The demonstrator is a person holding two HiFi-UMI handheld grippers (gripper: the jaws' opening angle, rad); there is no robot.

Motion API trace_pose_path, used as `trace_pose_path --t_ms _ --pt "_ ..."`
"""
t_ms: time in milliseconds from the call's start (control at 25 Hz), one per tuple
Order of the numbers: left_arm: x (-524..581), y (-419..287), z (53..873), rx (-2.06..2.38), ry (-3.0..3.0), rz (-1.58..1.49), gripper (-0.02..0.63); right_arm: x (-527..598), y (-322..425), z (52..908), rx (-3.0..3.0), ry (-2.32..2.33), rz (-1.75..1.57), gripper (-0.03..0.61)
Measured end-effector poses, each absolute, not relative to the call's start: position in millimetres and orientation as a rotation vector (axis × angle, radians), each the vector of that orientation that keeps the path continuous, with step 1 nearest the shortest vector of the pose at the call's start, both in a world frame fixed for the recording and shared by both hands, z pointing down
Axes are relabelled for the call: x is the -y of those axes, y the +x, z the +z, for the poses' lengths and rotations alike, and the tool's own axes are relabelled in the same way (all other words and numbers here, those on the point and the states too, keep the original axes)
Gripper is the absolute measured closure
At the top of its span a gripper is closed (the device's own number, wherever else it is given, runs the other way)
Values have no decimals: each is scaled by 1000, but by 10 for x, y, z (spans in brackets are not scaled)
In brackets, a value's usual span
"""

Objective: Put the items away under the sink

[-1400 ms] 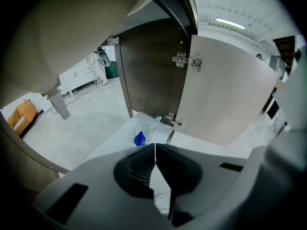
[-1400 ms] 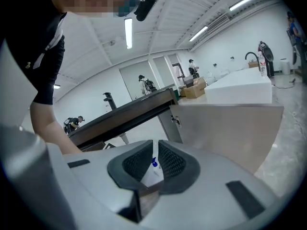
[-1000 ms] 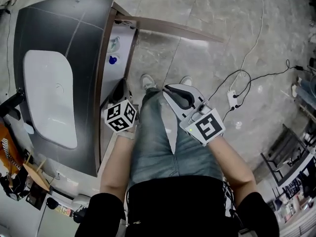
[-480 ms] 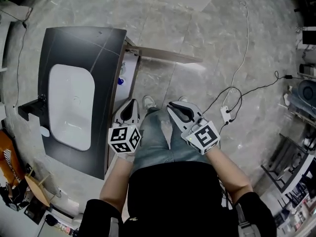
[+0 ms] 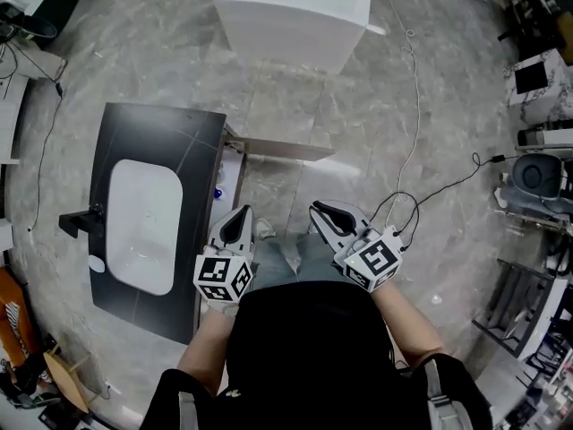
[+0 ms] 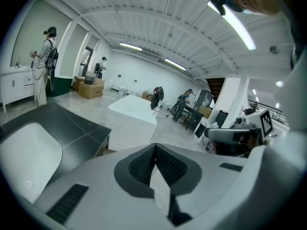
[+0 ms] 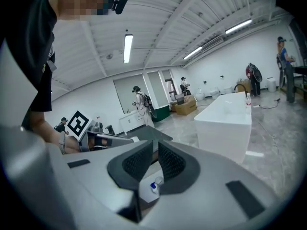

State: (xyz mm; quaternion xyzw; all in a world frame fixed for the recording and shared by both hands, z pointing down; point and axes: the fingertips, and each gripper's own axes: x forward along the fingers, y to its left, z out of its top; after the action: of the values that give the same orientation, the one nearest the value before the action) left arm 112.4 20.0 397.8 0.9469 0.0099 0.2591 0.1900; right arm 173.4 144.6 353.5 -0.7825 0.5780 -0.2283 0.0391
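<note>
- L gripper (image 5: 240, 217): jaws pressed together, nothing btwn them; held at waist level.
- R gripper (image 5: 320, 211): jaws a narrow slit apart, empty.
- Blue-cap bottle (image 5: 217, 192): already inside the cabinet under the sink (image 5: 143, 231), approx 11 o'clock from L gripper, just past the open door (image 5: 286, 149). Other items in there too small to ID.
- Handling (guess): small plastic bottle, prob light, stiff, smooth so a bit slippery. Best hold is round the body below the cap, not the cap itself.
- Looks stowed; door not yet shut.
</note>
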Motion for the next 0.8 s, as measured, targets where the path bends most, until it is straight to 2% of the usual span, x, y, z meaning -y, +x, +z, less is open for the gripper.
trace_pose_path --t_ms 320,800 --pt "-339 1472 3170 -193 2795 560 592 -1537 1952 2927 -1724 -2463 -559 526" --pt "-350 1669 2602 -238 2778 357 592 -1669 2081 2299 -1627 -2505 -380 526"
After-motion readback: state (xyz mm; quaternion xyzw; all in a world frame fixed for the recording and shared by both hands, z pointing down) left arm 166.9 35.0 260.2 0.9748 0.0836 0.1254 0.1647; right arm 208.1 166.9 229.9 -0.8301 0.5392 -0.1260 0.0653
